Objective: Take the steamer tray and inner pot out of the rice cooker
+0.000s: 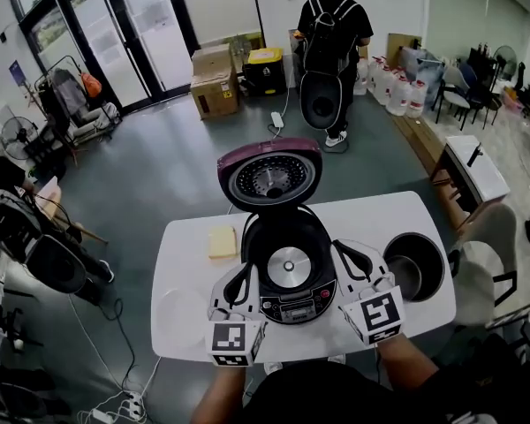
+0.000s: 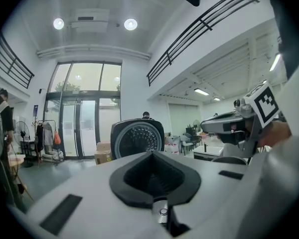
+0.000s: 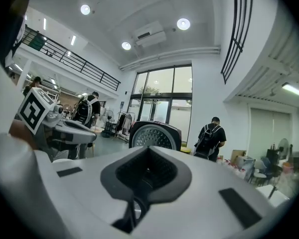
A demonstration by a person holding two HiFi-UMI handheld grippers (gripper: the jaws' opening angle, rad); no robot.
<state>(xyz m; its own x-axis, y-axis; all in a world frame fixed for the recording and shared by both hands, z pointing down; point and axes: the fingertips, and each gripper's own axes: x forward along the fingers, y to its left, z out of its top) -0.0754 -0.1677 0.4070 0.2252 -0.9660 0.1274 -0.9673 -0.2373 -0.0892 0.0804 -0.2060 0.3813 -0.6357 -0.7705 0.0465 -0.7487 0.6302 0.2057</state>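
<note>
The rice cooker [image 1: 287, 268] stands open on the white table [image 1: 371, 215], its maroon lid [image 1: 269, 175] raised and its well showing only the bare heating plate. The dark inner pot [image 1: 413, 266] sits on the table to the cooker's right. A pale round steamer tray [image 1: 178, 314] lies faintly visible at the table's front left. My left gripper [image 1: 241, 276] is at the cooker's left side and my right gripper [image 1: 352, 259] at its right side, both shut with nothing between the pads. The lid [image 2: 137, 138] [image 3: 154, 136] shows beyond each gripper's jaws.
A yellow pad [image 1: 222, 242] lies on the table left of the cooker. A person with a backpack [image 1: 334, 25] stands far back by cardboard boxes [image 1: 214, 79]. A chair [image 1: 495, 263] and a small white table [image 1: 473, 166] are to the right.
</note>
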